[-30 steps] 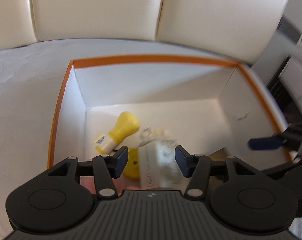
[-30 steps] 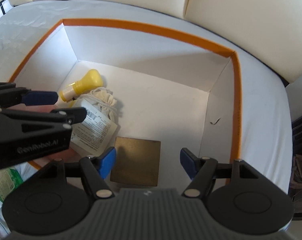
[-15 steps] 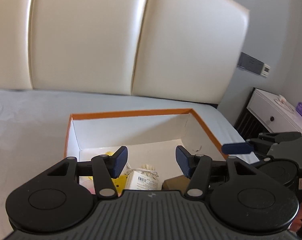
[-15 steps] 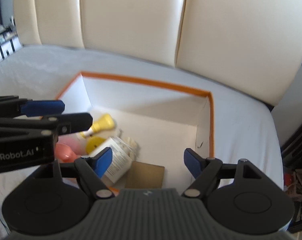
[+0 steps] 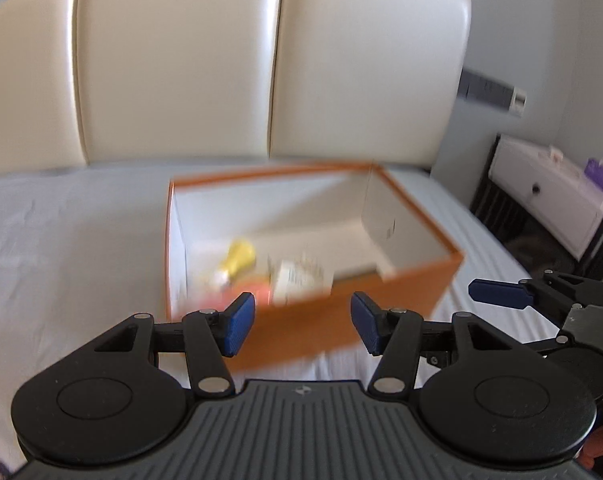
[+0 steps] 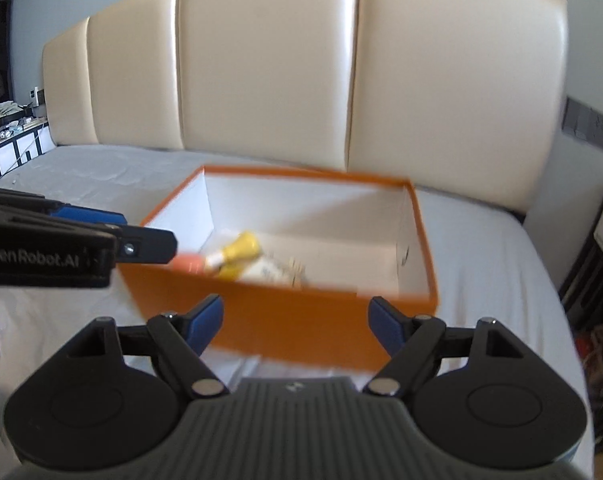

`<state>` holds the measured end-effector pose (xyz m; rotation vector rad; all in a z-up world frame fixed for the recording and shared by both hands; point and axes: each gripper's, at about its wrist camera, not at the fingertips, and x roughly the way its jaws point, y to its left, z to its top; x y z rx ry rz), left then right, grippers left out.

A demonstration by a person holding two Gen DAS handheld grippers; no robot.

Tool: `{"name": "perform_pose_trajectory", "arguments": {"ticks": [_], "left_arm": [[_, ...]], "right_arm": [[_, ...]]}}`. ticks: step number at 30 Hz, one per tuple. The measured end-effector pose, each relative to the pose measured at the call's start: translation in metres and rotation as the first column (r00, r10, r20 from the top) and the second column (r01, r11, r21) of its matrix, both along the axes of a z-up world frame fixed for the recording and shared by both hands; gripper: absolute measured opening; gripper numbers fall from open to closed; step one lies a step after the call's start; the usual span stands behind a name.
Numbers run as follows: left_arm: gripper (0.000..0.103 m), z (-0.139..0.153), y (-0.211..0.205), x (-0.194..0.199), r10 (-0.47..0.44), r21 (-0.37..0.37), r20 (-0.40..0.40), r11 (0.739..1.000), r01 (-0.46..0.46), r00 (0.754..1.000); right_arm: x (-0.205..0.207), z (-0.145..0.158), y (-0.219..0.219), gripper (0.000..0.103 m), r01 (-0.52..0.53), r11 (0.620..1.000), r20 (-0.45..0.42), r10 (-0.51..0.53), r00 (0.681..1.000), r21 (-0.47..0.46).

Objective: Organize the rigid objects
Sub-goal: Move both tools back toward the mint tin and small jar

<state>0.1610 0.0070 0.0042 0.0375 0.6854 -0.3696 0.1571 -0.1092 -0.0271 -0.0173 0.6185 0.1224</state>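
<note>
An orange box (image 5: 341, 320) with white inner walls stands on the bed. Inside it lie a yellow bulb-shaped object (image 5: 239, 258), a white tagged pouch (image 5: 297, 280) and something pink (image 5: 257, 294), all blurred. My left gripper (image 5: 303, 322) hovers open in front of the box's near wall, with nothing between its fingers. My right gripper (image 6: 297, 322) is also open and empty, its jaws set wider, in front of the same box (image 6: 301, 320). The yellow object (image 6: 241, 252) and pouch (image 6: 277, 272) show over the rim. Each view catches the other gripper's blue fingertip (image 5: 497, 294) at its side.
A cream padded headboard (image 5: 277, 72) rises behind the box. The white sheet (image 5: 73, 232) spreads left and right of it. A white nightstand (image 5: 549, 208) stands beyond the bed's right edge, and cluttered shelves (image 6: 9, 136) beyond its left.
Both grippers have drawn back and risen from above the box's inside, so the whole box now shows from outside. The right jaws have widened. The contents stay in the box.
</note>
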Motion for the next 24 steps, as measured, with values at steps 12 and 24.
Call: {"name": "perform_pose_trajectory", "arguments": {"ticks": [12,24], "left_arm": [[0.065,-0.06,0.028,-0.004,0.057,0.01,-0.38,0.998,-0.057,0.923],[0.071,-0.077,0.047,-0.013,0.146,0.089,-0.589,0.989,-0.116,0.795]], "right_arm": [[-0.04,-0.056,0.012,0.07,-0.008,0.996,-0.184,0.024,0.983,0.088],[-0.053,-0.073,0.045,0.059,-0.218,0.969,-0.259,0.241,0.935,0.115]]}}
